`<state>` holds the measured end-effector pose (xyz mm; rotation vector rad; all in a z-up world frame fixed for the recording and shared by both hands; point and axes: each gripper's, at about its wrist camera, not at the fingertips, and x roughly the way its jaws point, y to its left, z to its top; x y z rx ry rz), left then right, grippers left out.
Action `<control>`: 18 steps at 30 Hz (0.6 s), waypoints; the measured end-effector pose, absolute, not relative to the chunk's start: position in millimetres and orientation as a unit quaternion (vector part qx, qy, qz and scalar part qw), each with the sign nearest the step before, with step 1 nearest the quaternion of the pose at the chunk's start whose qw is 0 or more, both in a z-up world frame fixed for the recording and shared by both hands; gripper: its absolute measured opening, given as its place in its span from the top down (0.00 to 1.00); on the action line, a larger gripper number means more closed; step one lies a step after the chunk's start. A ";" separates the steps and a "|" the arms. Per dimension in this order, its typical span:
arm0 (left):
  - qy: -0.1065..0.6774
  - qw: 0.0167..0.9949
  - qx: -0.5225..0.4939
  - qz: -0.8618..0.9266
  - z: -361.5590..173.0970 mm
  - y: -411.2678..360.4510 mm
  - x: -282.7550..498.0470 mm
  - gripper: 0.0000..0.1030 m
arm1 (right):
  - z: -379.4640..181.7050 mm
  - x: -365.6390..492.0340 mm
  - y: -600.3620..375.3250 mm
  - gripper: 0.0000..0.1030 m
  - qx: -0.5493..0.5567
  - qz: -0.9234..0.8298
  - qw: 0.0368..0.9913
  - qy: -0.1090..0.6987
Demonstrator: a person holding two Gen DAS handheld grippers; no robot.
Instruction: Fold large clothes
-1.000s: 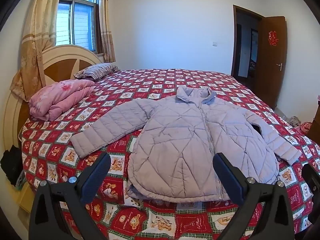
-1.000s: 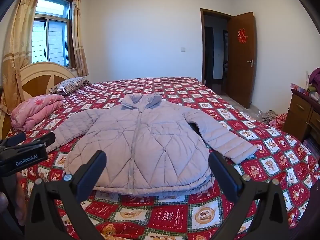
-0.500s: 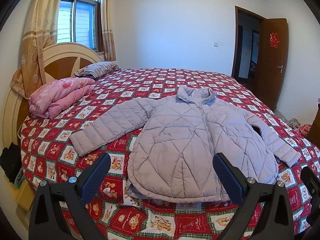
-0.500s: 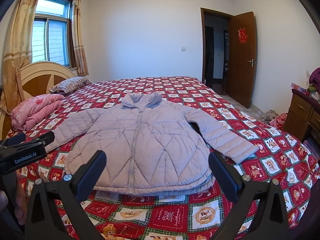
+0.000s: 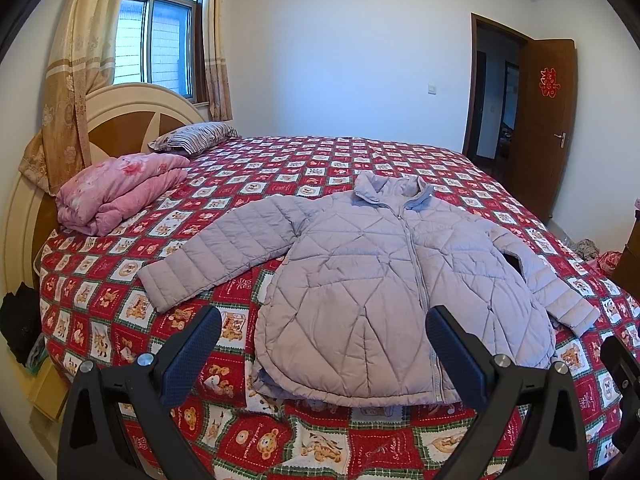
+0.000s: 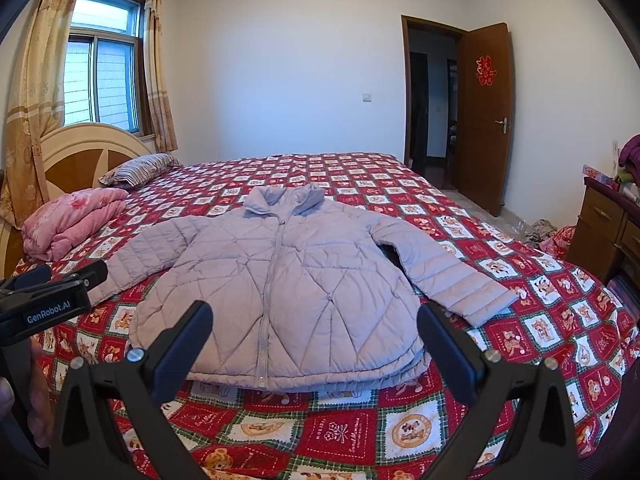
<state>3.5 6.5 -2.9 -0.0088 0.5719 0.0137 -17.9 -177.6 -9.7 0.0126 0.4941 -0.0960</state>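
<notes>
- Since a second ago almost nothing has shifted: both grippers hover at the near edge of the bed, and the left wrist view has crept slightly to the left, so the jacket sits a little further right in it.
- Bed (image 6: 472, 432), under a red checked quilt with cartoon bear panels; one near panel reads "HOLIDAY", smaller lettering unclear.
- Jacket (image 6: 288, 296), pale lilac, quilted in diamond lines, lies face up mid-bed, zipped shut. Its long axis runs from the hem at the bed's near edge to the collar toward the bed's far side; sleeves spread out to either side.
- Pink folded blanket (image 5: 116, 192) lies at the headboard end of the bed, well apart from the jacket.
- Left gripper (image 5: 322, 346), jaws spread wide, empty, above the jacket's hem; its body reads "GenRobot.AI" in the right wrist view.
- Right gripper (image 6: 310, 340), jaws likewise wide apart, holding nothing.
</notes>
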 end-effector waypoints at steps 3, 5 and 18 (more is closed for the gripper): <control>0.283 0.959 -0.006 0.007 -3.7 6.5 3.8 0.01 | -9.8 -18.0 -177.2 0.00 0.006 -0.047 0.968 0.245; 0.284 0.959 -0.006 0.007 -4.0 5.8 4.5 0.01 | -9.8 -18.1 -177.3 0.00 0.006 -0.047 0.968 0.245; 0.284 0.959 -0.008 0.005 -4.8 8.6 6.1 0.01 | -11.3 -17.9 -176.9 0.00 0.006 -0.047 0.968 0.245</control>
